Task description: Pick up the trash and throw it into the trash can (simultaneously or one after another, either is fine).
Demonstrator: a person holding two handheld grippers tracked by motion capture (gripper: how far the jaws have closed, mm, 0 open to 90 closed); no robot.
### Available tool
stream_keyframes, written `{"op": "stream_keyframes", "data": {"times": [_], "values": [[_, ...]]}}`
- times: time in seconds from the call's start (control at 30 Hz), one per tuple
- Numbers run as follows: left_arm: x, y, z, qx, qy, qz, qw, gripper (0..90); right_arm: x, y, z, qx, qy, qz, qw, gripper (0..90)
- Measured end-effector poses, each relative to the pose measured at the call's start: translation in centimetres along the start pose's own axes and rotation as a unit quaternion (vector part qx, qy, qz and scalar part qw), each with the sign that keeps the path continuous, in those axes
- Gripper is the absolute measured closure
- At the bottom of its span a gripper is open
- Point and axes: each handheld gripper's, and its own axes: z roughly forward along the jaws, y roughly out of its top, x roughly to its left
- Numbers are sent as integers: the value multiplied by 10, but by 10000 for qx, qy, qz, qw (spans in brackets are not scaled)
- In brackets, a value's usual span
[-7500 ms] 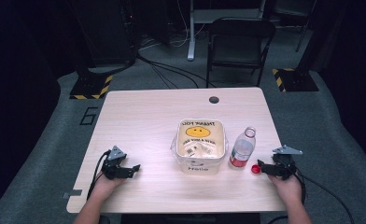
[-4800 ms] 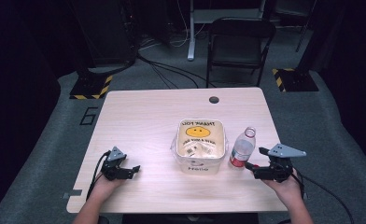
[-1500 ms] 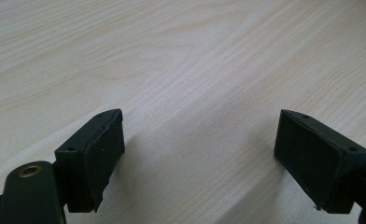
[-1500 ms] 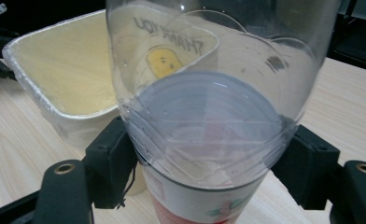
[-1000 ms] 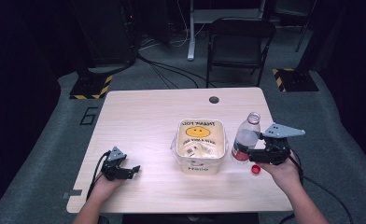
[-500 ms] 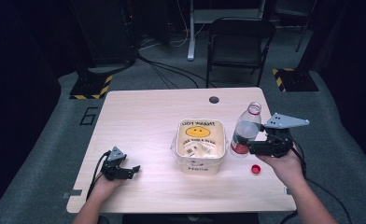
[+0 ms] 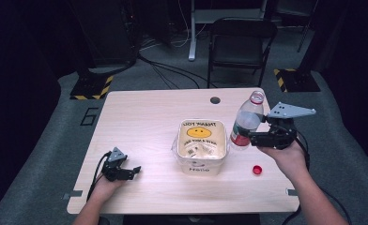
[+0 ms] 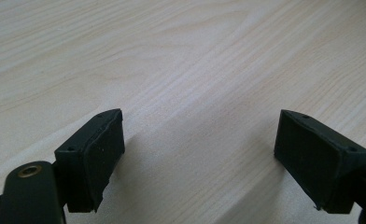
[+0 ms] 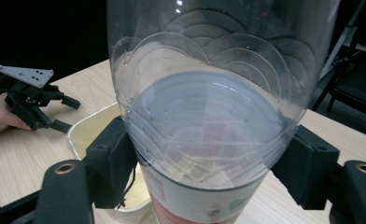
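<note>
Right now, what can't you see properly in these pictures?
- Bottle: top and base cut off by the right gripper view's edges.
- Container: printed words too small in the high view.
- Container's inside: mostly hidden behind the bottle and right tongs.

The water bottle (image 9: 209, 93) is clear, glossy ribbed plastic with a paper-looking label. The bench (image 7: 140, 122) is pale, matt wood-grain laminate. The tub (image 7: 202, 161) at its centre seems thin translucent plastic. The hand-held gripper pads (image 8: 99, 156) look matt black rubber.
</note>
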Motion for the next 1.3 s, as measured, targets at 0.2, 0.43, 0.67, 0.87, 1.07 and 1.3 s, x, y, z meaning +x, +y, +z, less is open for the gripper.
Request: {"op": "stream_keyframes", "data": {"times": [0.2, 0.43, 0.67, 0.87, 1.07, 1.3], "values": [[0, 0, 0, -6, 5, -18, 10000, 159, 4, 12, 1, -64, 41, -121, 9999, 276], [0, 0, 0, -7, -1, -22, 10000, 159, 12, 23, 6, -117, 124, -190, 9997, 276], [0, 0, 0, -13, 4, -14, 10000, 159, 21, 31, 17, -184, 278, -265, 9991, 275], [-1, 0, 1, -29, 3, -51, 10000, 159, 28, 34, 26, -228, 391, -269, 9986, 275], [-1, 0, 0, -4, -27, -74, 10000, 159, 34, 33, 36, -229, 445, -310, 9983, 275], [-1, 0, 0, 1, -24, -63, 10000, 159, 38, 27, 49, -187, 502, -345, 9980, 275]]}}
